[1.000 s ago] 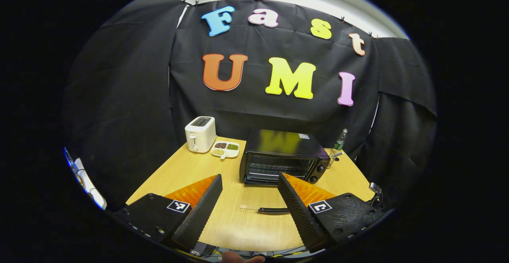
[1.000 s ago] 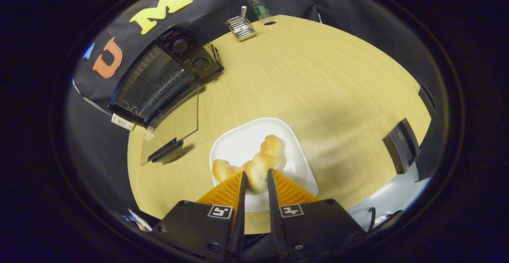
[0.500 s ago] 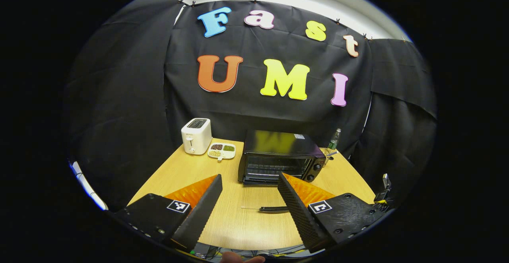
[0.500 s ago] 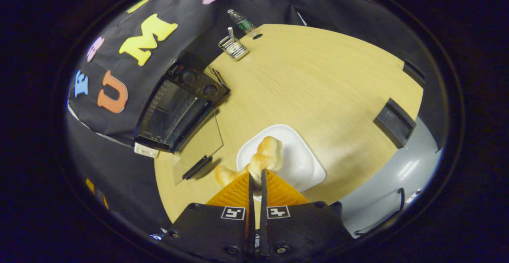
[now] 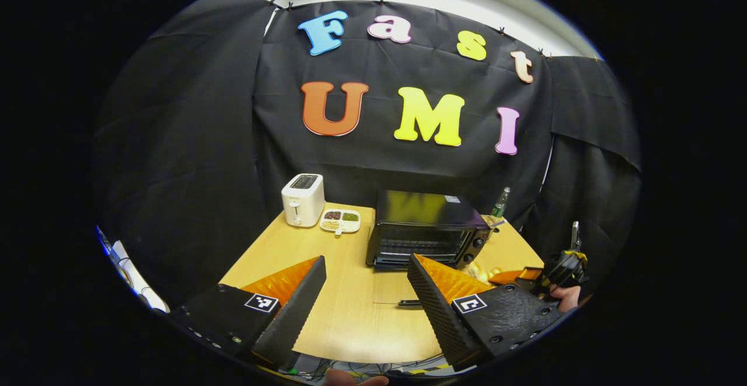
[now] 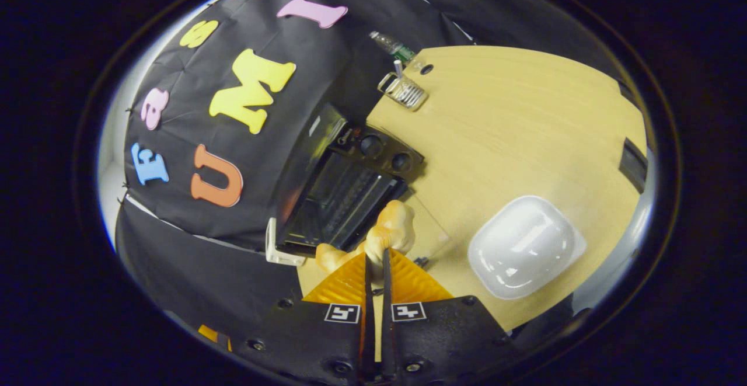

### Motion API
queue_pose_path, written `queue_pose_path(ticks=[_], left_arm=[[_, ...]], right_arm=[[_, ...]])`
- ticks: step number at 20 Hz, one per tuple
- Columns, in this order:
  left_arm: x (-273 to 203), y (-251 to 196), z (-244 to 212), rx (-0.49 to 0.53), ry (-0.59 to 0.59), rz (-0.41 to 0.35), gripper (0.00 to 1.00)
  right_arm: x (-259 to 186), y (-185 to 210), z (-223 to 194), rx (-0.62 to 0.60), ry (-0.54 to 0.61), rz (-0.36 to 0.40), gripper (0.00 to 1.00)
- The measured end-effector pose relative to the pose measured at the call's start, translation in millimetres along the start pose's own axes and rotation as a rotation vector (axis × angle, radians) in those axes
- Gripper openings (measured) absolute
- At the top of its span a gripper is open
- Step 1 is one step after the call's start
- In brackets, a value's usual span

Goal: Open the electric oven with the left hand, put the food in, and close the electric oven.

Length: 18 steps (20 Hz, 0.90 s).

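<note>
Oven [image 5: 429,231] door [image 6: 429,235] already down, step one done. My right gripper [image 6: 376,263] pinches bread [image 6: 385,234], off plate [image 6: 522,246], hanging over door just short of cavity. My left gripper [image 5: 365,292] spread wide, empty, well back from oven. Left: bread in, release, close door.

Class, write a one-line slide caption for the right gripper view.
Right gripper carries a twisted bread roll toward the open electric oven.
</note>
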<state>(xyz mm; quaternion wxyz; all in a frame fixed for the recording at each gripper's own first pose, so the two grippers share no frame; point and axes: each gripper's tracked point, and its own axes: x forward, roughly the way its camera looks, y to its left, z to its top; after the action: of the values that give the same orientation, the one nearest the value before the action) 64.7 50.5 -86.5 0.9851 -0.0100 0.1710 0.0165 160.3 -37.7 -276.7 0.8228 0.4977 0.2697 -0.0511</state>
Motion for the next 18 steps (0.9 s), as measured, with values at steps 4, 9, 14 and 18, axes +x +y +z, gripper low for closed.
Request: queue_pose_path(ticks=[4,9,14,18], left_arm=[[-6.8,16.3,-4.5,-0.004,0.035,0.046,0.93],[-5.7,25.8,-11.0,-0.019,0.090,0.077,0.93],[-15.2,33.1,-21.5,0.016,0.130,0.102,0.93],[-20.6,41.7,-22.8,0.036,0.140,0.127,0.93]], right_arm=[[67.0,30.6,-12.4,0.075,0.000,0.054,0.08],[132.2,54.7,-3.0,0.161,-0.056,0.092,0.05],[184.2,52.0,17.6,0.241,-0.153,0.084,0.05],[214.7,49.2,14.9,0.279,-0.163,0.074,0.06]])
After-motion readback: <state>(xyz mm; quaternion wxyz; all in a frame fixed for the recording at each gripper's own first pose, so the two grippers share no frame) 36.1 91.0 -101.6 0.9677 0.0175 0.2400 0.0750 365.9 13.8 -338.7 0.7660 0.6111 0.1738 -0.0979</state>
